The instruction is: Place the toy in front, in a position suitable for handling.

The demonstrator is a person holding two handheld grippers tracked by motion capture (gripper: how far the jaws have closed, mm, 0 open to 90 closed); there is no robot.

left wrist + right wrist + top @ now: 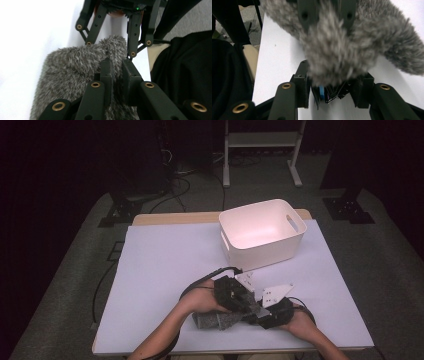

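- Left gripper point(117, 72) clenched on grey fuzzy cloth point(75, 72).
- Right gripper point(334, 85) grasping the same cloth.
- Risk: pile may slip free if grippers pull apart.

My left gripper point(234, 296): matte black linkage arms, brass-ringed pivots, black trailing cable, grey three-cornered top plate. My right gripper point(270, 312): same black build, brass pivots, grey plate, small blue tab between its jaws.

Your black fingers point(107, 75) flank a mottled grey-and-white fuzzy pouch point(216, 320); white bin point(261, 233), pale lavender surface point(165, 265)
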